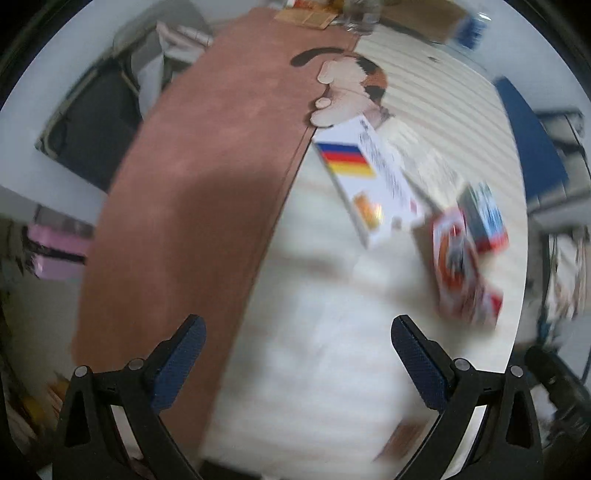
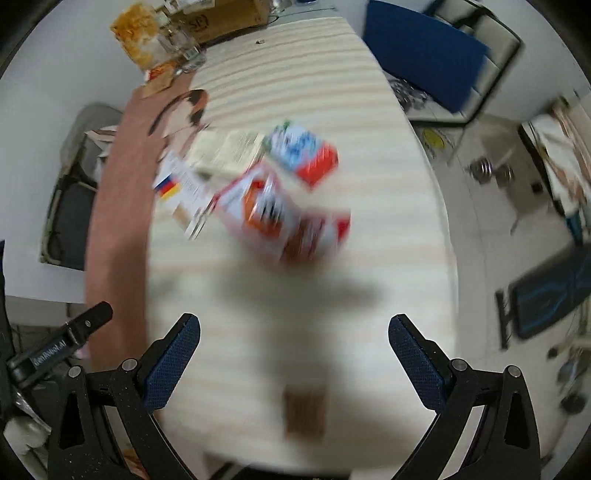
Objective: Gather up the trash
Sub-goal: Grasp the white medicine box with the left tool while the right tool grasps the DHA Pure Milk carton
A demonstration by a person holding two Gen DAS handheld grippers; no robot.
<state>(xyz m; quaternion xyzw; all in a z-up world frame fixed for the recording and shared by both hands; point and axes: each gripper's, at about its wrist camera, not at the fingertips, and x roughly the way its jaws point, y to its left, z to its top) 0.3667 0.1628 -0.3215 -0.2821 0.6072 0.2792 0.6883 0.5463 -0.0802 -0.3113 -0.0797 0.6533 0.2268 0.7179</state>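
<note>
Several empty cartons lie on a cream striped table mat. A white box with a blue, red and yellow flag stripe lies mid-table; it also shows in the right wrist view. A red and white carton lies in front of a blue, white and red box; both show in the left wrist view. A beige paper box lies behind them. My left gripper is open and empty above the table. My right gripper is open and empty, short of the cartons. Both views are motion-blurred.
A brown runner covers the table's left side, with a cat picture on the mat. A small brown patch lies near the front edge. Glass jars and a cardboard box stand at the far end. A blue chair stands at right.
</note>
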